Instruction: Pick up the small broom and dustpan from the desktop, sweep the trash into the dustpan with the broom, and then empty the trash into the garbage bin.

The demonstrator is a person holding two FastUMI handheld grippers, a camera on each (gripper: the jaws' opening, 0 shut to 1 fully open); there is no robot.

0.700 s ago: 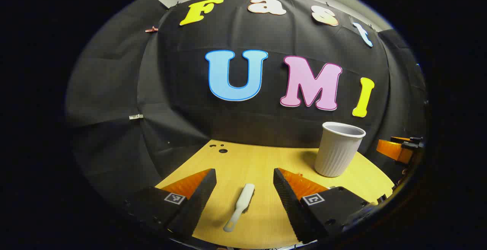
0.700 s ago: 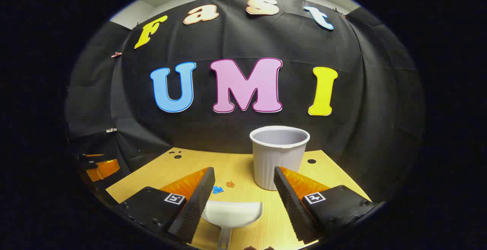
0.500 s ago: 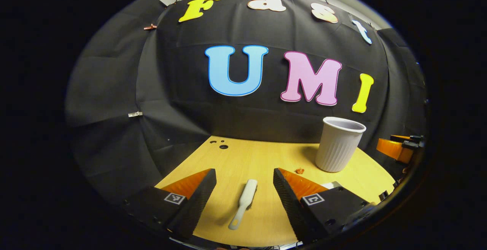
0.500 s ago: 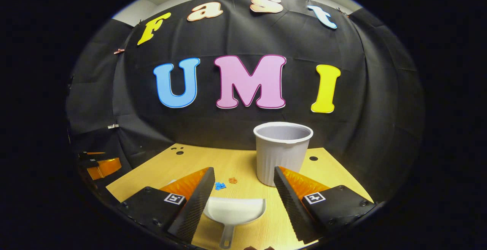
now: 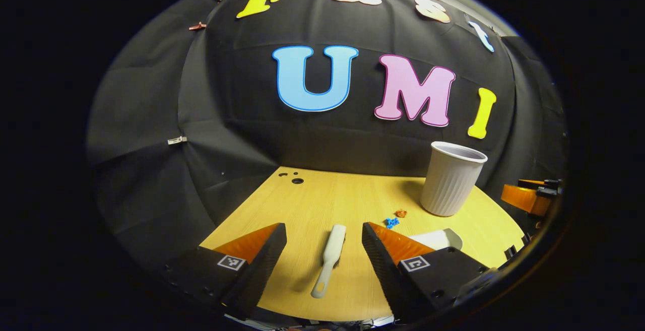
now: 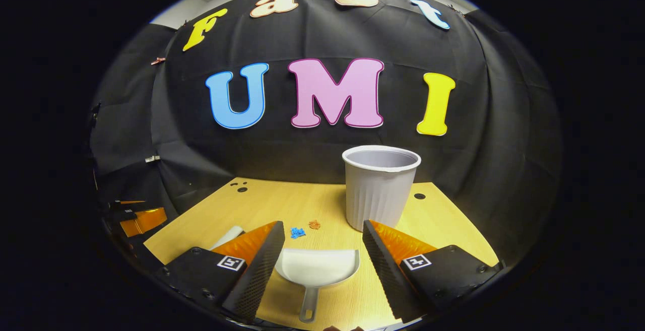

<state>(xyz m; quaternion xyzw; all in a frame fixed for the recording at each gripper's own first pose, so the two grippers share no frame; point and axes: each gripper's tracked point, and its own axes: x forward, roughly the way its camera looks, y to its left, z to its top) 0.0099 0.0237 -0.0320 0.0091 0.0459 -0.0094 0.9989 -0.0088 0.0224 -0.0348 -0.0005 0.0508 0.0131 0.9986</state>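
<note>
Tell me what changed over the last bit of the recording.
Both open grippers tipped down toward the desk. The left gripper faces the broom, the right gripper the dustpan. Nothing was grasped; broom, dustpan, trash bits and bin stayed put.

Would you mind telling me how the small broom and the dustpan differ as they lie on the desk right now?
The broom is long and narrow; the dustpan spreads into a wide, shallow scoop with a short handle. The broom lies between the left gripper's open fingers, the dustpan between the right gripper's. The dustpan's mouth faces the trash bits. Both are white and ungripped.
</note>
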